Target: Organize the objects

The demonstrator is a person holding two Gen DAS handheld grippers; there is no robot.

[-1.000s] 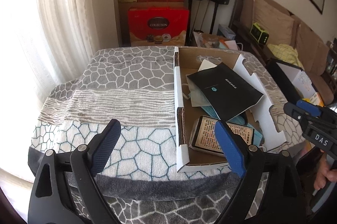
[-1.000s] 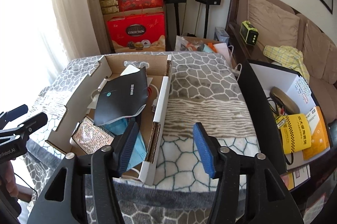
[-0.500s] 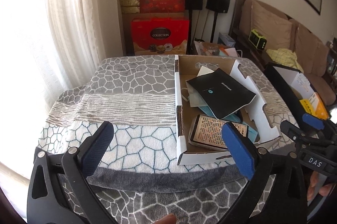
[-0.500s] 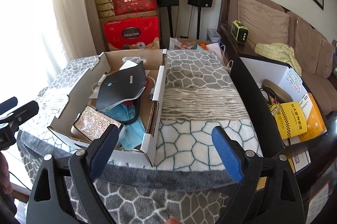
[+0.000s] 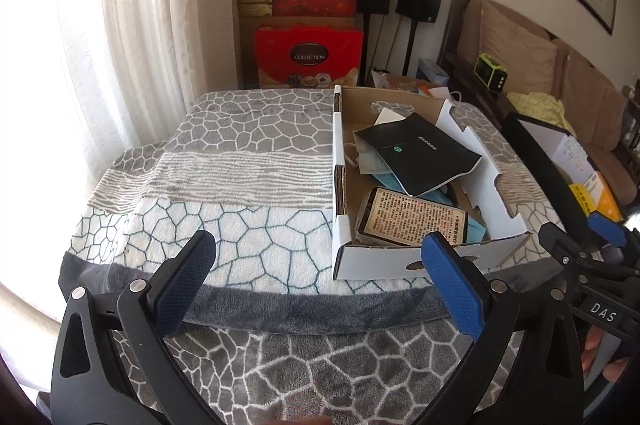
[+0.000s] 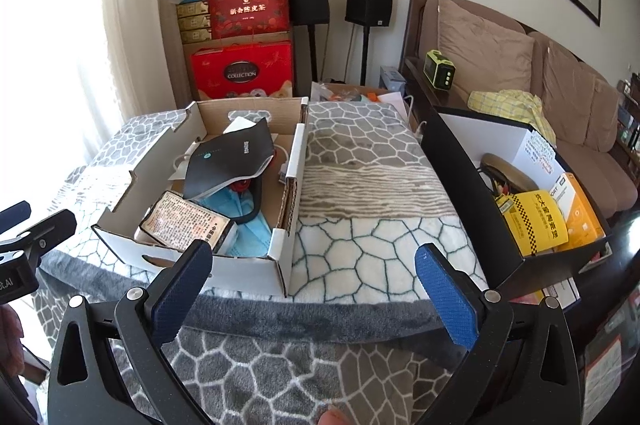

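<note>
Your left gripper (image 5: 316, 277) and right gripper (image 6: 312, 285) both gape wide, empty; the cardboard box (image 5: 340, 181) lies ahead between them, its long axis running away from you.

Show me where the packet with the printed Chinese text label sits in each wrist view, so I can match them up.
Left wrist: the text-label packet lies at the near end of the cardboard box, right of centre, just above the right tong tip.
Right wrist: the same packet is left of centre, just above the left tong tip.
Shared landmark: the black pouch lying behind it in the box.
</note>
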